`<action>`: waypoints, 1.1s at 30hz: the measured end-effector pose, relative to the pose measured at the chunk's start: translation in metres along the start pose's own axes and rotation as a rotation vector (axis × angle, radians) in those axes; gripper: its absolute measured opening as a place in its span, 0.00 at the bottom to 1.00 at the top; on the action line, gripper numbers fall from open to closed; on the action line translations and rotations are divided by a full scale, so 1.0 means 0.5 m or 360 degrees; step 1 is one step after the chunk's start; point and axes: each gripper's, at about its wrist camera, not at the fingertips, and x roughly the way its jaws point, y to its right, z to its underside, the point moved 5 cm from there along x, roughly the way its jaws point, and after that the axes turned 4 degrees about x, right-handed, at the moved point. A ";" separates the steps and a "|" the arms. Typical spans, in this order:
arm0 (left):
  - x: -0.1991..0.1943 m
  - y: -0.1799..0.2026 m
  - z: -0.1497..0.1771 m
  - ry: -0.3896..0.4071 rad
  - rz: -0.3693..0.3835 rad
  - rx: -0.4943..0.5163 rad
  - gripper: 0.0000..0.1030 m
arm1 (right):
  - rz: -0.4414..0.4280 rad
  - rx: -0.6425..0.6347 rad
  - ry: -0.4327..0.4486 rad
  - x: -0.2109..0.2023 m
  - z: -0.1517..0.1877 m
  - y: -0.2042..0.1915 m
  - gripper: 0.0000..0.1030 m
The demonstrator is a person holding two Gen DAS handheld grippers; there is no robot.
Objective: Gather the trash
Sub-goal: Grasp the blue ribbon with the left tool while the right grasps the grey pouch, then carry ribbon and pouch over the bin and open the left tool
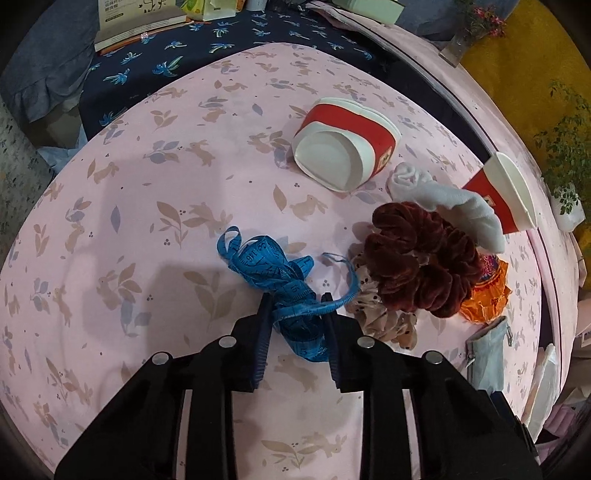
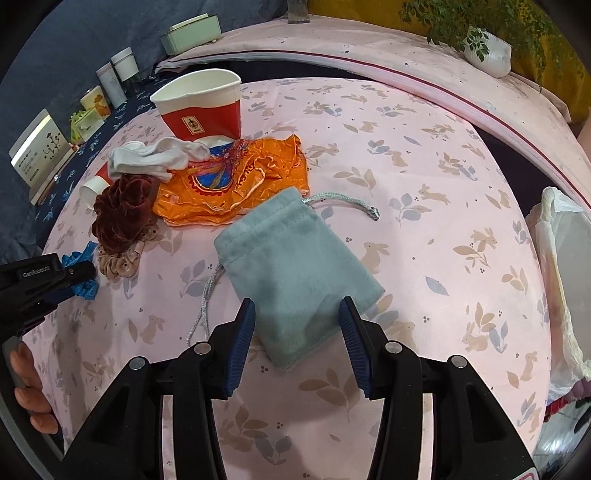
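Observation:
A crumpled blue measuring tape lies on the pink rabbit-print sheet. My left gripper is shut on its near end, both pads against the bundle. That gripper and the tape also show at the left edge of the right wrist view. My right gripper stands open, its fingers straddling the near end of a teal drawstring pouch that lies flat. An orange foil wrapper, a white sock, a maroon scrunchie and a beige dotted scrunchie are piled together. One red-and-white paper cup stands upright; another lies on its side.
A white plastic bag hangs open off the bed's right side. Books and small boxes sit on navy cloth at the far side. A potted plant stands on the far ledge. A person's hand holds the left gripper.

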 end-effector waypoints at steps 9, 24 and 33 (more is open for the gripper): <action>-0.033 0.038 0.036 0.0011 0.0048 0.0097 0.23 | 0.0045 -0.0073 0.0014 0.004 0.008 -0.003 0.13; -0.103 0.209 0.111 0.0083 0.0120 0.0408 0.23 | 0.0004 0.0032 0.0138 -0.100 0.006 0.083 0.06; -0.131 0.336 0.156 0.0119 0.0170 0.0590 0.23 | 0.0026 0.0112 0.0248 -0.168 -0.018 0.178 0.06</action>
